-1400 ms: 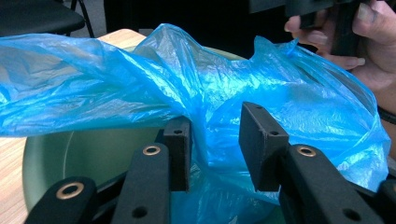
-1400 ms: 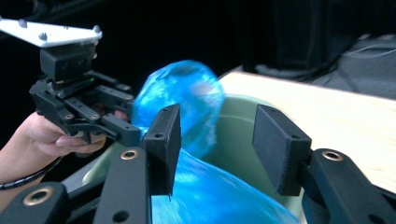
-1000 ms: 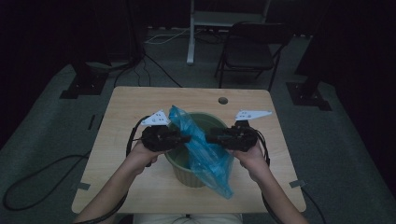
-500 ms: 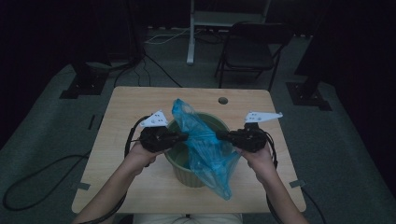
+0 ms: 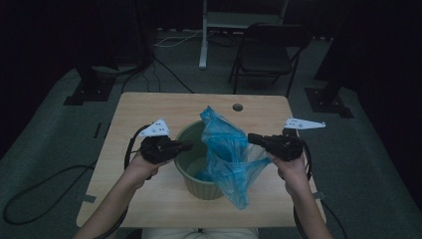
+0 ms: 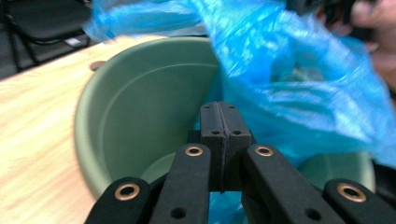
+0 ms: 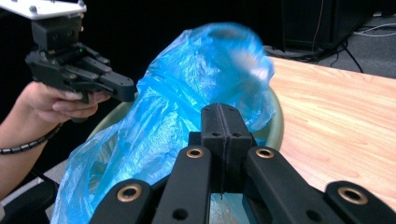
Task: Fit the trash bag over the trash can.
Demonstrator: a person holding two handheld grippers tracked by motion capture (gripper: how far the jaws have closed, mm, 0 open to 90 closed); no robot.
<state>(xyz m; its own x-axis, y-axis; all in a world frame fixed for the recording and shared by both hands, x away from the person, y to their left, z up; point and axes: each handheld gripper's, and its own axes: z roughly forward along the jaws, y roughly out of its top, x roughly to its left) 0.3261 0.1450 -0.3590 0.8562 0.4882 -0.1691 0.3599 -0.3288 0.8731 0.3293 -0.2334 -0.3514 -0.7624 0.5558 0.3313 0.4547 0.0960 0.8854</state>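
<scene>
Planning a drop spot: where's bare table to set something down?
Free: the far strip of the table behind the green bucket, beside the round hole, and the near-left corner. Crowded: the middle, with bucket, blue bag and both hand-held grippers.

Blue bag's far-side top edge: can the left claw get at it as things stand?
Probably yes. The left claw sits shut at the green bucket's rim, and the blue bag rises just beyond it over the open bucket mouth with nothing between. The right claw is shut at the bag's other side.
</scene>
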